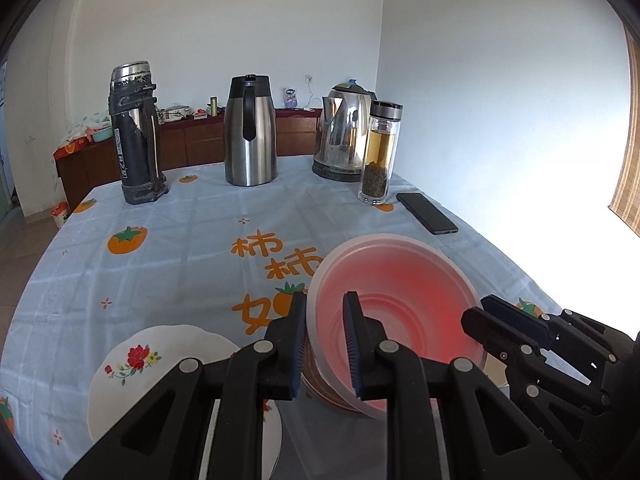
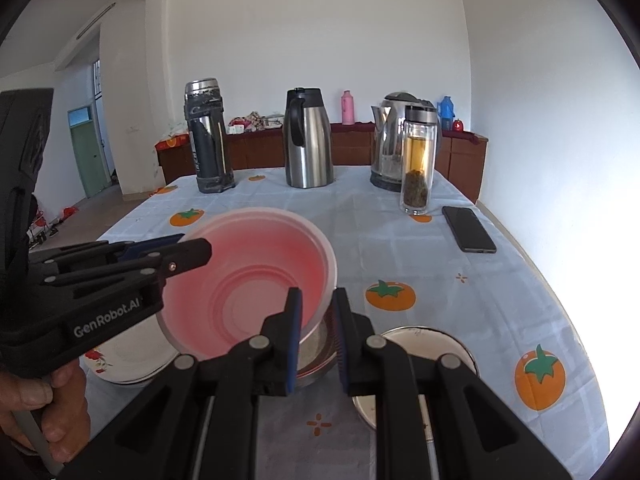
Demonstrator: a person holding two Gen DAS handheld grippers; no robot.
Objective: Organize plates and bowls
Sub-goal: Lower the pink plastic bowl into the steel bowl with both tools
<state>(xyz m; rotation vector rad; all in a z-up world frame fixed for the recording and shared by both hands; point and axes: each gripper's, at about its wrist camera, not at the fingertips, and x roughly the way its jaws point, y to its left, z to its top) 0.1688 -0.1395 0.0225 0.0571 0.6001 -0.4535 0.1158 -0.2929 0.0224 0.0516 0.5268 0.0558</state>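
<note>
Both grippers, left [image 1: 322, 344] and right [image 2: 316, 342], have their jaws clamped on opposite rims of the pink bowl [image 2: 256, 280], holding it level above the counter [image 2: 400, 240], probably for stacking, with a flowered plate [image 1: 160, 368] at 8 o'clock.

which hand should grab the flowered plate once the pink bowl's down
Left. The flowered plate lies just beside the left gripper; the right gripper is across the pink bowl, by the metal dish.
</note>
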